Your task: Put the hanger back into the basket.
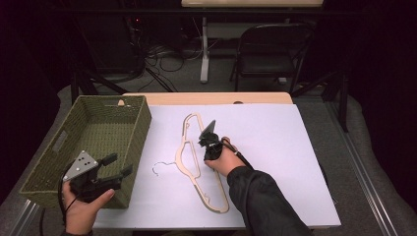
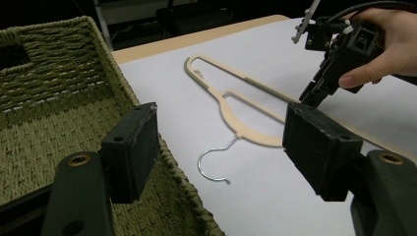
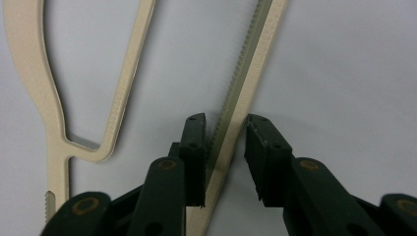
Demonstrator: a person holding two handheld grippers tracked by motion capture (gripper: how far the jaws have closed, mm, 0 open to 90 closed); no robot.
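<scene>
Right gripper has its jaws partly open astride the ridged bar of the cream hanger, which lies flat on the tabletop beside the woven basket. That thin bar could easily skid or twist out when the jaws pinch. Left gripper hovers wide open, holding nothing.

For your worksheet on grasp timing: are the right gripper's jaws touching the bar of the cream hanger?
Cannot tell. In the right gripper view the right gripper straddles the hanger bar, a gap at one jaw, the other flush against it.
</scene>
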